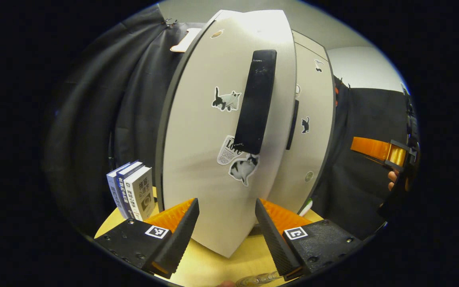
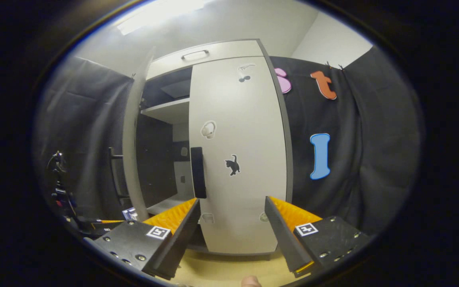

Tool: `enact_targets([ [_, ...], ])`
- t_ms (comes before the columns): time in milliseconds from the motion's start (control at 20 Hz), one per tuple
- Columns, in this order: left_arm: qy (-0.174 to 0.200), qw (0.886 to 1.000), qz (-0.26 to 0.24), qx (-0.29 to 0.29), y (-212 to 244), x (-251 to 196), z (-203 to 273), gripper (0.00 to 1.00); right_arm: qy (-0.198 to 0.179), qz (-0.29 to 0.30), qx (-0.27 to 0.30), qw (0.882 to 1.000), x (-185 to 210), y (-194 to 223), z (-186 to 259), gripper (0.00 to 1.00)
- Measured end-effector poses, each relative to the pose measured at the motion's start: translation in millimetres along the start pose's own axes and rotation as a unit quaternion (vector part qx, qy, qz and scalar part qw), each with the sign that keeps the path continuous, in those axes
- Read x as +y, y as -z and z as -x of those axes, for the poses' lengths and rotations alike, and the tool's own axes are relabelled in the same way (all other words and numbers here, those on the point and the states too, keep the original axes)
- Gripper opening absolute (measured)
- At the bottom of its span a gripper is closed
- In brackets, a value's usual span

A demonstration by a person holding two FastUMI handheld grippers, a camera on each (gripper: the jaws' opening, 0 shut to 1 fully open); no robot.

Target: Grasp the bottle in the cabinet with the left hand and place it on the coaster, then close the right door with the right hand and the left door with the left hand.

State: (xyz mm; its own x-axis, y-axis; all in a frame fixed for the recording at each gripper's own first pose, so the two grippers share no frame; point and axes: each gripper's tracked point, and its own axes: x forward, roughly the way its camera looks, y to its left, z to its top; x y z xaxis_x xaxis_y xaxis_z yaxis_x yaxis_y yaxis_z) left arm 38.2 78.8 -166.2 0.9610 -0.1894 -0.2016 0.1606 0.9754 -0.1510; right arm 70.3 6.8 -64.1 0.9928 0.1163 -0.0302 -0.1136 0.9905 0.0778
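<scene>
My left gripper is spread wide and grips nothing, close before the left door, which is swung partway and hides the cabinet's inside. The bottle is cut off at the bottom edge below that door. Books stand beside the door. My right gripper is released, facing the closed right door.

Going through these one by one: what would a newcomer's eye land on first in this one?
The white left door with cat stickers and its long black handle, looming ajar just ahead of the open left tool. In the right gripper view, the right door sits shut ahead of the open right tool, dark shelves beside it.
</scene>
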Motion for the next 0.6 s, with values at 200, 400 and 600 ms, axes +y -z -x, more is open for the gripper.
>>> enact_targets([
  [200, 0.014, 1.000, -0.004, 0.001, 1, -14, -4, 0.90, 0.005, -0.002, -0.001, 1.000, -5, 2, 1, 0.98],
  [400, 0.017, 1.000, -0.003, 0.003, 3, -16, -6, 0.90, 0.010, -0.007, 0.002, 1.000, -11, 5, 4, 0.98],
  [600, 0.015, 1.000, -0.003, 0.005, 2, -16, -3, 0.90, 0.012, -0.013, 0.005, 1.000, -14, 8, 3, 0.98],
])
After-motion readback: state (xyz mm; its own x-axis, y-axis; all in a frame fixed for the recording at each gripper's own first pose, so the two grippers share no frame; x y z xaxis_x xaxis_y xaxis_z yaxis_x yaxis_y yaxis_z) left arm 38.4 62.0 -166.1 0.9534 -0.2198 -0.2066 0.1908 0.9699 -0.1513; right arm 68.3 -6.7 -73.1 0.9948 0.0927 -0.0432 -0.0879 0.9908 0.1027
